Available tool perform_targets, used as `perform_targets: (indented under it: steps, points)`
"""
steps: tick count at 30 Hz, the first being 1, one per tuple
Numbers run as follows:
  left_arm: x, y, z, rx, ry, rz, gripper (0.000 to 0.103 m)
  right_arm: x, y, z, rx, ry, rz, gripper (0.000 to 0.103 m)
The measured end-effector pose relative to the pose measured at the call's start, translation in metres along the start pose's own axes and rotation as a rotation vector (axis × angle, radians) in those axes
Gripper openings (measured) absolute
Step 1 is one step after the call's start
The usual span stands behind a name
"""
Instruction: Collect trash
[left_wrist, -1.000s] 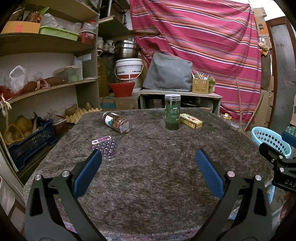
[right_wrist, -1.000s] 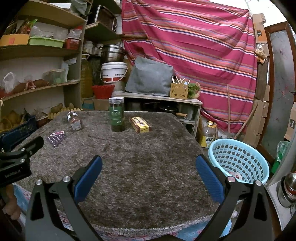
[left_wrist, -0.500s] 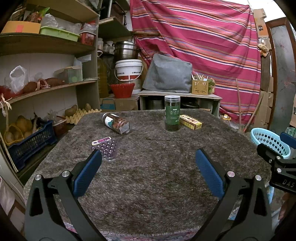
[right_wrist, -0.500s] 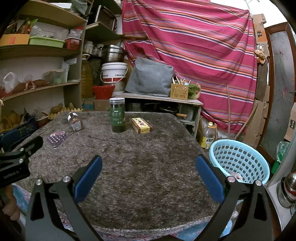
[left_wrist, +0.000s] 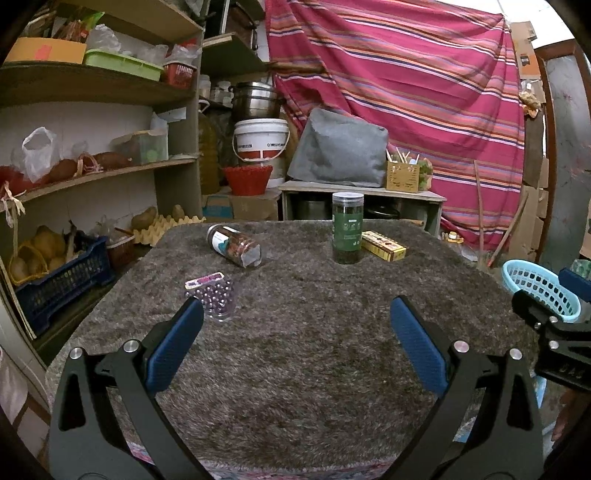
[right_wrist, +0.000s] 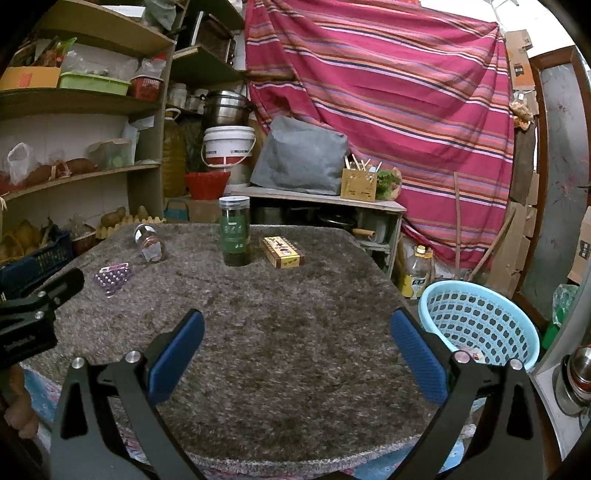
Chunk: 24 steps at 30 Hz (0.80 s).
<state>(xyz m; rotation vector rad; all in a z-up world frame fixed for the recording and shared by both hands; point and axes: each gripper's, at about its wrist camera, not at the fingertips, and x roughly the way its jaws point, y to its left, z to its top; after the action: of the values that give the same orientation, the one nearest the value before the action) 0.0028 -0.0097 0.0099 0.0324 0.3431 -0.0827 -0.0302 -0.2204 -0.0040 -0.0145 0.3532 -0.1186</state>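
Note:
On the grey shaggy table (left_wrist: 314, 350) lie a purple blister pack (left_wrist: 212, 297), a tipped-over clear jar (left_wrist: 234, 245), an upright dark green jar (left_wrist: 347, 228) and a yellow box (left_wrist: 384, 246). My left gripper (left_wrist: 295, 332) is open above the table's near part, its left fingertip just short of the blister pack. My right gripper (right_wrist: 295, 334) is open too, holding nothing, over the near right of the table (right_wrist: 295, 332). In the right wrist view I also see the blister pack (right_wrist: 112, 278), tipped jar (right_wrist: 149, 245), green jar (right_wrist: 234, 230) and yellow box (right_wrist: 282, 253).
A light blue basket (right_wrist: 480, 321) stands on the floor off the table's right edge, also seen as the basket (left_wrist: 539, 291) in the left wrist view. Shelves (left_wrist: 92, 177) with crates and food fill the left side. A low bench (right_wrist: 317, 195) and striped curtain stand behind.
Both grippers stay open and nearly still. The left wrist view has drifted very slightly; objects on the table have not moved.

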Motion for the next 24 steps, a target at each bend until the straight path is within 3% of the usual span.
perform_targets:
  steps: [24]
  points:
    - [-0.0024, 0.0019, -0.0004, 0.006, -0.019, 0.017, 0.098, 0.0051, 0.0026, 0.0005, -0.002, 0.009, -0.004, 0.099]
